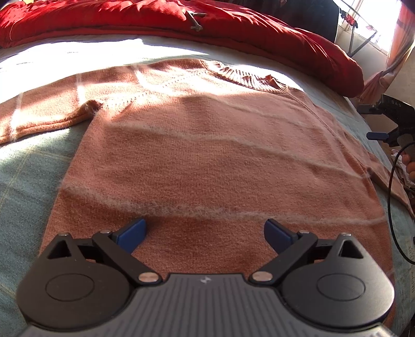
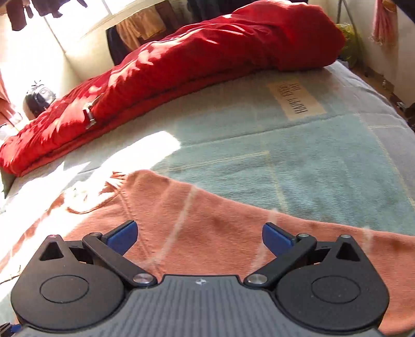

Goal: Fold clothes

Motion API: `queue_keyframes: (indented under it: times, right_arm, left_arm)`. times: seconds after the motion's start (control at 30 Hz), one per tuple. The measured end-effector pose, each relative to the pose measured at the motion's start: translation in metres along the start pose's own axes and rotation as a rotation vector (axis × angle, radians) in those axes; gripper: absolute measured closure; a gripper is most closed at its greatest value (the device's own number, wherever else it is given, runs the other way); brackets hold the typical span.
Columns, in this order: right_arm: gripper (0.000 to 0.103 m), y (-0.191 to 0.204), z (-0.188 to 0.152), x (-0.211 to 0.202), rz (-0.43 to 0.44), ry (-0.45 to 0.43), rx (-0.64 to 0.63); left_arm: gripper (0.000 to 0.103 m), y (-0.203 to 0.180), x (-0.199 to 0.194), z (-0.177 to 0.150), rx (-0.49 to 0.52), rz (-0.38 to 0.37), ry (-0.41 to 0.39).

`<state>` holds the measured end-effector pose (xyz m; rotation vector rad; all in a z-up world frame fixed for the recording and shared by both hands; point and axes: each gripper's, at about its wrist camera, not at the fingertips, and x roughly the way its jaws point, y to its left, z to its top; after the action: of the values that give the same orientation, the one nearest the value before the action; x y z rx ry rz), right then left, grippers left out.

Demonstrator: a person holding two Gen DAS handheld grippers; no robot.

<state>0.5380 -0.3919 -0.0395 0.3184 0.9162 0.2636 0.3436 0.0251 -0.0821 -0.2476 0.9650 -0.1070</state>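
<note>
A salmon-orange knit sweater (image 1: 207, 155) with thin pale stripes lies flat on the bed, collar at the far side, one sleeve stretched out to the left. My left gripper (image 1: 205, 233) hovers open over the sweater's lower body, blue pads wide apart with nothing between them. In the right wrist view the same sweater (image 2: 220, 228) shows its shoulder and a sleeve running right. My right gripper (image 2: 199, 236) is open above that sleeve, holding nothing. The right gripper (image 1: 381, 124) also shows at the right edge of the left wrist view, off the bed's side, fingers apart.
A pale green-blue blanket (image 2: 311, 160) covers the bed, with a printed label (image 2: 295, 99). A bulky red duvet (image 2: 207, 64) lies along the far side. A black cable (image 1: 391, 207) hangs at the right. Clothes hang by the bright window (image 2: 77, 15).
</note>
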Motion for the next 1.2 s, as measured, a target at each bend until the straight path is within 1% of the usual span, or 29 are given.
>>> queue_keyframes:
  times: [0.03,0.17,0.2,0.3,0.37,0.47,0.5,0.53,0.63,0.7,0.73,0.83,0.87,0.93,0.97,1.1,1.2]
  right_arm:
    - [0.0,0.011,0.002,0.008,0.044,0.016,-0.007]
    - [0.0,0.042,0.011,0.044,0.164,0.066,-0.016]
    - [0.0,0.042,0.014,0.055,0.161,0.077,-0.005]
    - [0.0,0.037,0.022,0.088,0.085,0.097,0.003]
    - [0.0,0.031,0.029,0.099,0.033,0.055,-0.01]
    - [0.0,0.032,0.037,0.094,0.026,0.049,0.061]
    - [0.0,0.04,0.037,0.087,0.044,0.055,0.053]
    - [0.0,0.048,0.034,0.079,0.08,0.072,0.034]
    - [0.0,0.071,0.021,0.063,0.212,0.152,0.005]
    - [0.0,0.086,0.006,0.058,0.269,0.206,-0.02]
    - [0.0,0.089,-0.003,0.059,0.281,0.233,-0.027]
    - [0.0,0.09,-0.027,0.072,0.262,0.315,-0.018]
    - [0.0,0.087,-0.034,0.073,0.245,0.312,-0.015]
    - [0.0,0.085,-0.043,0.06,0.251,0.269,-0.006]
    - [0.0,0.085,-0.046,0.052,0.249,0.264,0.001]
    - [0.0,0.092,-0.06,0.025,0.289,0.219,-0.013]
    - [0.0,0.095,-0.084,0.024,0.242,0.216,-0.054]
  left_arm:
    - [0.006,0.001,-0.001,0.0,-0.005,-0.006,-0.003]
    - [0.005,0.006,-0.003,-0.001,-0.023,-0.028,-0.013]
    - [0.005,0.007,-0.003,-0.002,-0.024,-0.031,-0.015]
    - [0.005,0.008,-0.003,-0.003,-0.021,-0.041,-0.02]
    - [0.005,0.01,-0.004,-0.003,-0.019,-0.048,-0.023]
    - [0.005,0.013,-0.005,-0.003,-0.029,-0.062,-0.027]
    - [0.005,0.014,-0.004,-0.003,-0.034,-0.066,-0.027]
    - [0.005,0.015,-0.004,-0.002,-0.037,-0.068,-0.028]
    - [0.005,0.014,-0.003,-0.002,-0.032,-0.067,-0.028]
    - [0.004,0.013,-0.003,-0.002,-0.024,-0.066,-0.029]
    - [0.003,0.012,-0.002,-0.002,-0.021,-0.066,-0.029]
    - [0.003,0.013,-0.003,-0.003,-0.016,-0.069,-0.03]
    - [0.003,0.013,-0.003,-0.003,-0.017,-0.07,-0.031]
    - [0.003,0.014,-0.006,0.001,-0.01,-0.07,-0.044]
    - [0.003,0.014,-0.008,0.004,-0.005,-0.07,-0.053]
    - [0.003,0.016,-0.017,0.015,0.015,-0.067,-0.089]
    - [0.003,0.018,-0.023,0.024,0.03,-0.064,-0.116]
